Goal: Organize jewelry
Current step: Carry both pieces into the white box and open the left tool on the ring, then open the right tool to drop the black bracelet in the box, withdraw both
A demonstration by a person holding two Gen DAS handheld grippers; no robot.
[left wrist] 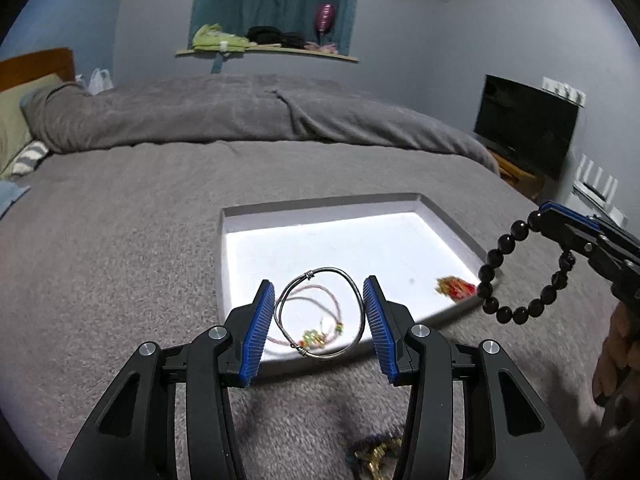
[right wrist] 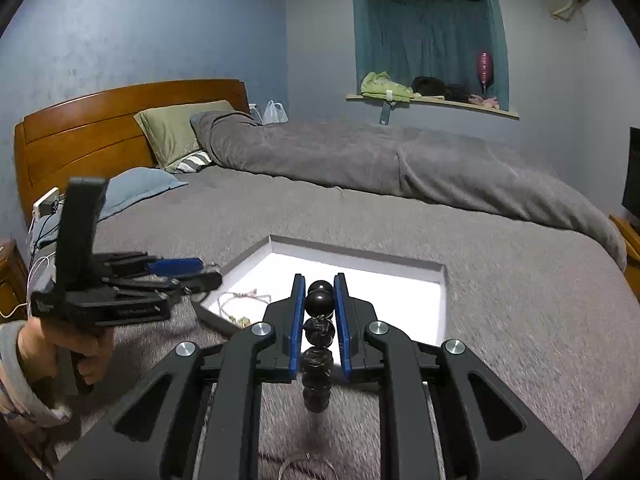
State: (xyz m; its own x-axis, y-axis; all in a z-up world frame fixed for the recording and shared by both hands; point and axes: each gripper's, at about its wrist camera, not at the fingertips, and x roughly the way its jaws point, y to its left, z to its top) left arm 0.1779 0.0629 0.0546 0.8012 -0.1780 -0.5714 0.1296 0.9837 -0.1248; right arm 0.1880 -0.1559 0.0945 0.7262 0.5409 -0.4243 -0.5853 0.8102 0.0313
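My left gripper (left wrist: 320,312) is shut on a grey wire bangle (left wrist: 328,269), one blue pad pressing on each side, above the near left part of a white tray (left wrist: 320,205). Under it in the tray lies a pink thread bracelet (left wrist: 320,289) with green and gold beads. A red and gold piece (left wrist: 456,289) rests near the tray's right wall. My right gripper (right wrist: 320,292) is shut on a black bead bracelet (right wrist: 320,302), which hangs as a loop (left wrist: 520,314) off the tray's right edge. From the right wrist view, the left gripper (right wrist: 200,274) is over the tray's left corner (right wrist: 360,258).
The tray sits on a grey blanket (left wrist: 120,260) covering a bed. A small heap of gold and blue jewelry (left wrist: 376,456) lies on the blanket below my left gripper. A thin wire ring (right wrist: 306,466) lies under my right gripper. A person's hand (right wrist: 84,356) holds the left tool.
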